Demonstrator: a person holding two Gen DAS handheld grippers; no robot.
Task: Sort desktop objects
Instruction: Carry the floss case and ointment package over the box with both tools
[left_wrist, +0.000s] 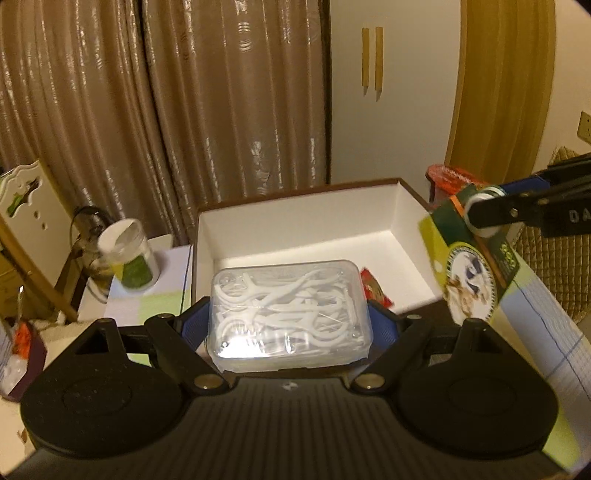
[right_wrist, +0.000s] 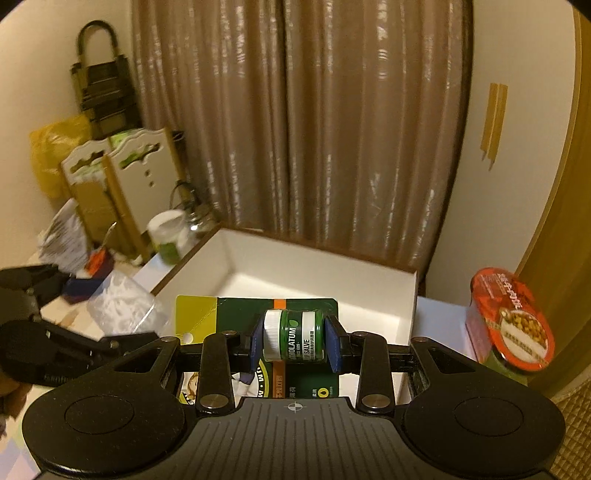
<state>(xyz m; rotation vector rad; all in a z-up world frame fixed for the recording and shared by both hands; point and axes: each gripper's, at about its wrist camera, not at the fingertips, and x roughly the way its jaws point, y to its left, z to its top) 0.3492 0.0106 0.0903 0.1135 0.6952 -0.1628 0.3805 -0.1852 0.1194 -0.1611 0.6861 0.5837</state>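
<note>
Clear plastic marks the far left of the scene: a jar (left_wrist: 129, 254) with a green label stands on the table (left_wrist: 147, 306) outside the box. Next comes the left gripper (left_wrist: 290, 321), its blue pads pinching a transparent case of white floss picks (left_wrist: 288, 310) at the near rim of the white cardboard box (left_wrist: 295, 229); whether the case hangs above the rim or rests on it cannot be told. A small red packet (left_wrist: 375, 290) already lies on the box floor. Further right, the right gripper (right_wrist: 294, 341) is closed on a green lip-salve jar (right_wrist: 294, 338) mounted on its printed card (right_wrist: 236, 314), held near the box's right wall. A red-lidded noodle cup (right_wrist: 511, 321) stands outside, at far right. Judged step: both items are being delivered. The next move calls for lowering each item inside the walls, then spreading the fingers without the two grippers crowding each other.
</note>
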